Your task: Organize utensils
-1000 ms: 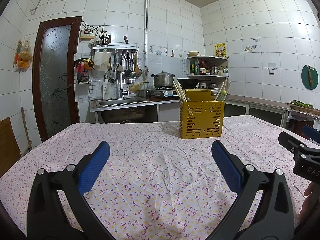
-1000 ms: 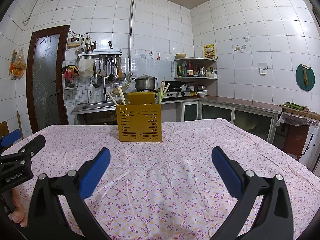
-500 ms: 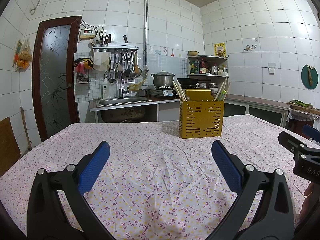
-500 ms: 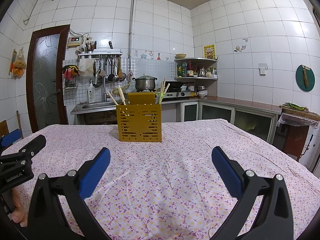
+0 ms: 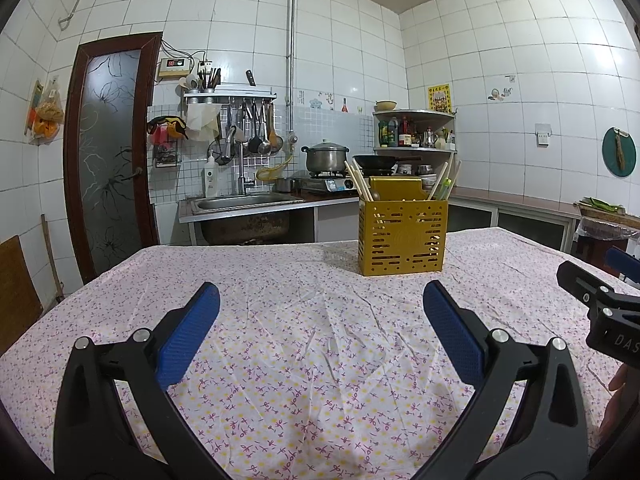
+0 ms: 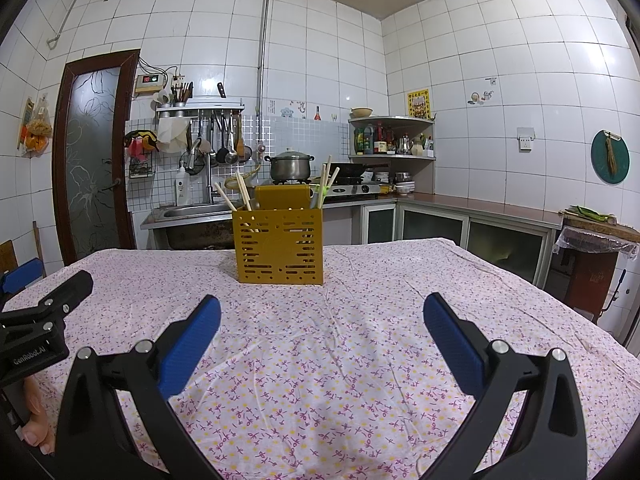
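A yellow perforated utensil holder (image 5: 402,238) (image 6: 279,245) stands upright on the far middle of the table, with wooden chopsticks (image 5: 359,185) (image 6: 241,192) and a green utensil (image 6: 321,191) sticking out of it. My left gripper (image 5: 320,300) hovers open over the flowered tablecloth, well short of the holder, nothing between its blue pads. Equally wide open and empty, my right gripper (image 6: 322,312) hangs near the front of the table. Each gripper shows at the edge of the other's view: the right one (image 5: 596,300), the left one (image 6: 44,312).
A pink flowered cloth covers the table (image 5: 304,344) (image 6: 360,344). Behind it are a steel sink (image 5: 244,202), a pot on a stove (image 5: 326,156), hanging ladles, a corner shelf of bottles (image 6: 390,140) and a brown door (image 5: 110,152). A person's fingers (image 6: 34,420) hold the left gripper.
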Tool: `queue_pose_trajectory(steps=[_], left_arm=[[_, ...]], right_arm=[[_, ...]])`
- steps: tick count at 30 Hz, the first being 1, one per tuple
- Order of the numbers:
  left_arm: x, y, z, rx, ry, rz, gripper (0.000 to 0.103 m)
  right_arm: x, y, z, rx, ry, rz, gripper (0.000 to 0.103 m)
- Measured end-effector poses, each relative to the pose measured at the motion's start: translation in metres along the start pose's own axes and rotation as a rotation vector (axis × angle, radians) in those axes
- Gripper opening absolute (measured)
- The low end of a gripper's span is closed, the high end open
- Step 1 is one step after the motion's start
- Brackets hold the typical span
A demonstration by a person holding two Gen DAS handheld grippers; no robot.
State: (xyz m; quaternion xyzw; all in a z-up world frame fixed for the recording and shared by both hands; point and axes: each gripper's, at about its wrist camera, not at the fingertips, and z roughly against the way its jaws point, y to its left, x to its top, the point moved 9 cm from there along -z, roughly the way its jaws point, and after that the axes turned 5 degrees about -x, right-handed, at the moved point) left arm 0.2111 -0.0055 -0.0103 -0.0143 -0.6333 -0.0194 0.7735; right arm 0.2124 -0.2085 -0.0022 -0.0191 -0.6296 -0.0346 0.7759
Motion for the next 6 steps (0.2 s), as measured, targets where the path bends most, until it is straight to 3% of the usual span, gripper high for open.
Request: queue_pose_trajectory(steps=[6], left_arm=[[-0.002,0.0025,-0.0024,-0.002,0.006,-0.002,0.098]], right_arm=[[0.0002,-0.0004,0.0,0.0,0.001,0.0,0.099]])
